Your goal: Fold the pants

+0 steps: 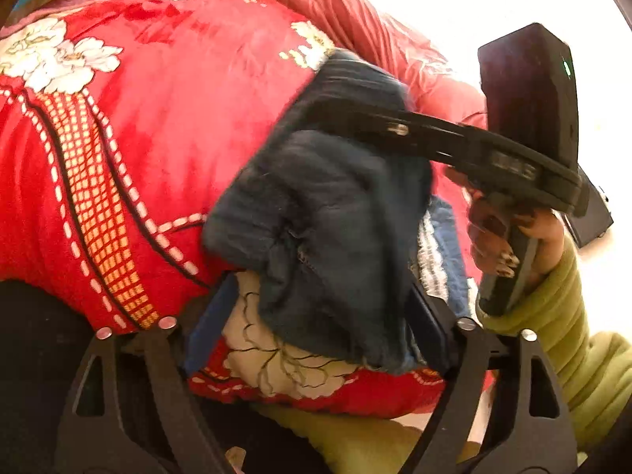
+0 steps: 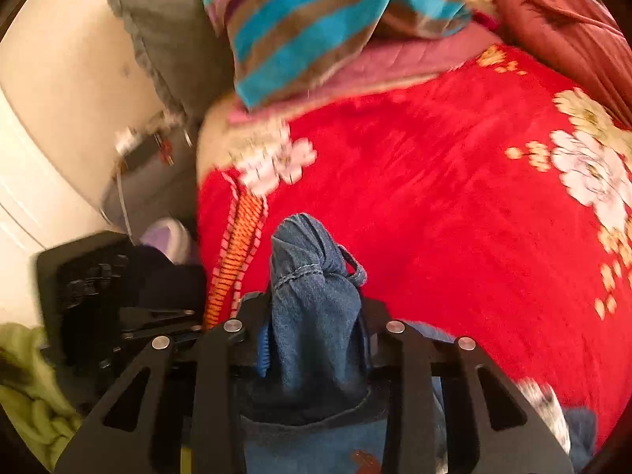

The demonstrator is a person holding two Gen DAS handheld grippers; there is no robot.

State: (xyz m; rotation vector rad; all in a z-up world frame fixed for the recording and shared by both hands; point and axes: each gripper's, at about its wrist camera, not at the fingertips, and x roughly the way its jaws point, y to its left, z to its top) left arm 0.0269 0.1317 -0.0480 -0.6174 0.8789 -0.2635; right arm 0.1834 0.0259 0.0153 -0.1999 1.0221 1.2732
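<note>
While both claws clamp bunched denim, left gripper [image 1: 316, 339] holding dark jeans [image 1: 328, 229], right gripper [image 2: 314, 316] pinching waistband, red floral blanket [image 2: 434, 197] beneath, far striped pillow [image 2: 316, 27] blurred

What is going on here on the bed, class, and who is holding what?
A person in green sleeves is folding dark blue denim pants over a red floral plush blanket. The right gripper is shut on a bunched part of the denim. The left gripper also has denim between its fingers, though how firmly is unclear. The pants are crumpled, not yet neatly folded. A striped blue and brown cloth lies at the far end.
</note>
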